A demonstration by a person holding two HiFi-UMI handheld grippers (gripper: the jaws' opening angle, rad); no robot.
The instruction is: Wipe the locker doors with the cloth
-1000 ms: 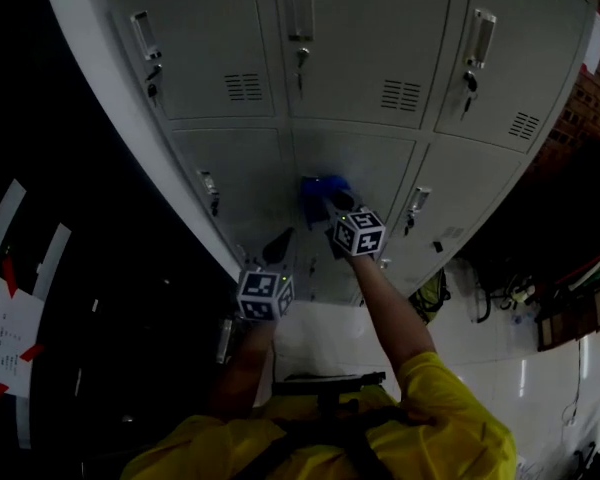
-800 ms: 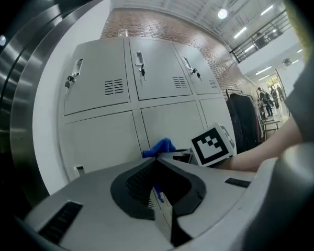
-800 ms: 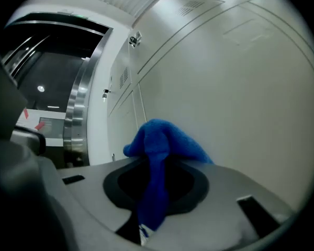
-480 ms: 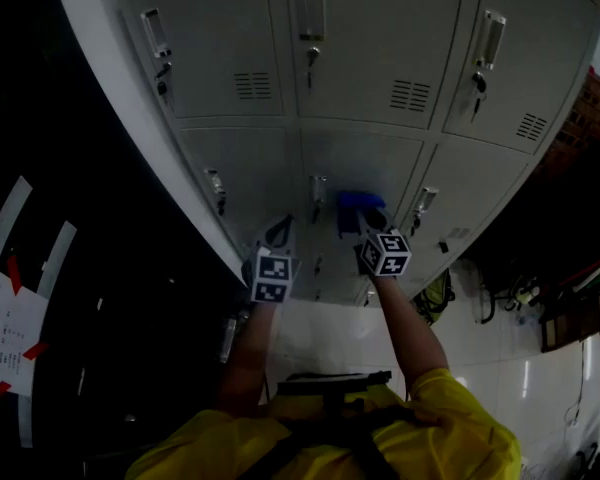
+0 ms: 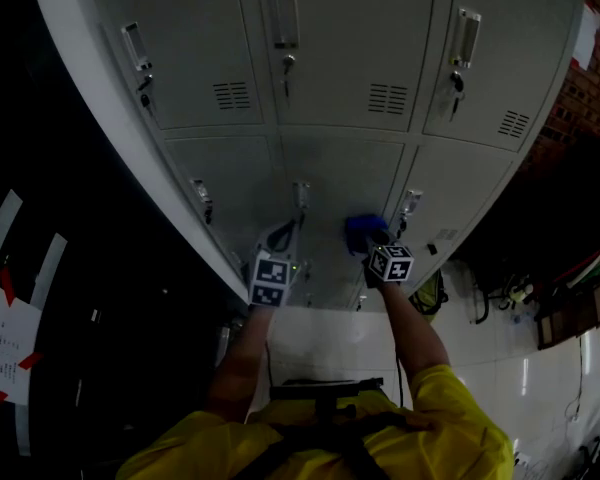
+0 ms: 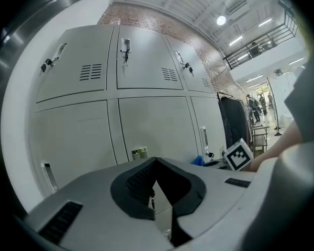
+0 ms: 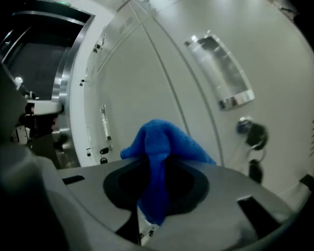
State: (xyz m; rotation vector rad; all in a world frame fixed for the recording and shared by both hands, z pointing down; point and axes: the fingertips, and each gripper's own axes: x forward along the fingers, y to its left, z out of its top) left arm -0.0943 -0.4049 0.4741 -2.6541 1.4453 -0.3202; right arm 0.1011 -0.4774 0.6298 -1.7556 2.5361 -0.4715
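A bank of grey locker doors (image 5: pixel 345 78) fills the head view, two rows showing. My right gripper (image 5: pixel 374 240) is shut on a blue cloth (image 5: pixel 362 228), which is pressed against the lower middle door (image 5: pixel 342 173) close to its right seam. In the right gripper view the blue cloth (image 7: pixel 158 150) bunches out of the jaws, beside a chrome handle (image 7: pixel 222 72) and a lock with keys (image 7: pixel 254 137). My left gripper (image 5: pixel 278 243) hangs near the lower left door (image 5: pixel 230 178), shut and holding nothing. In the left gripper view its jaws frame bare locker doors (image 6: pixel 152 122).
Each door carries a handle (image 5: pixel 283 16), a keyed lock and vent slits (image 5: pixel 388 98). Dark floor with white sheets and red tape (image 5: pixel 5 333) lies at the left. A white floor (image 5: pixel 325 338) runs below the lockers. Cables and clutter (image 5: pixel 510 293) sit at the right.
My right gripper has carried the cloth down and to the right across the lower middle door. The left gripper has stayed close to the lower left door.
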